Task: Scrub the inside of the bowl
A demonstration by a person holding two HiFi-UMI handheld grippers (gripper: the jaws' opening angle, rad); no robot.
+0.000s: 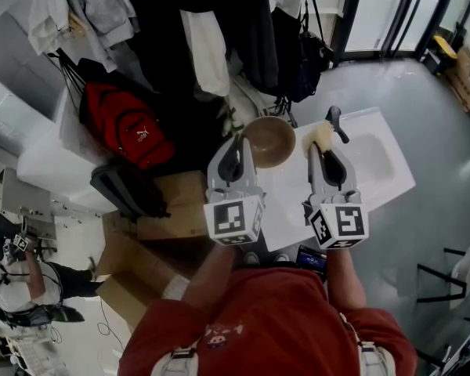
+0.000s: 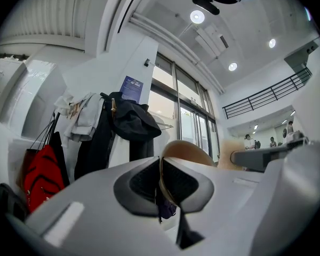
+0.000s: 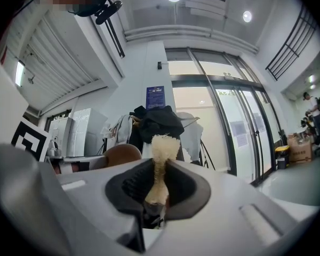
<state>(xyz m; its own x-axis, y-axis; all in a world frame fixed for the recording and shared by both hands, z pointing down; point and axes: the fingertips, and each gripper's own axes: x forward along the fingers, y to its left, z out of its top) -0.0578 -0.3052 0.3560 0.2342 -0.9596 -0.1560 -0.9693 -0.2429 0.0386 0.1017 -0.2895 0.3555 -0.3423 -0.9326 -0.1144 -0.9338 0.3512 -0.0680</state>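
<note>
Presently the left gripper has its jaws nearly together, pinching the near rim of the bowl. In the left gripper view the thin brown rim runs edge-on between the two dark pads of the left gripper, and the body of the bowl rises beyond and to the right of them. The bowl is held clear of any surface, its hollow facing up toward the head camera.

The right gripper is clamped on a pale yellow sponge. In the right gripper view the sponge is squeezed narrow between the pads of the right gripper and fans out above them. The bowl shows to the left of it.

The sponge sits just beside the right side of the bowl, with a small gap and no contact.

Below both lies a white sink unit with a black tap at its far edge. Dark coats hang behind. A red backpack rests at the left, with cardboard boxes on the floor near it.
</note>
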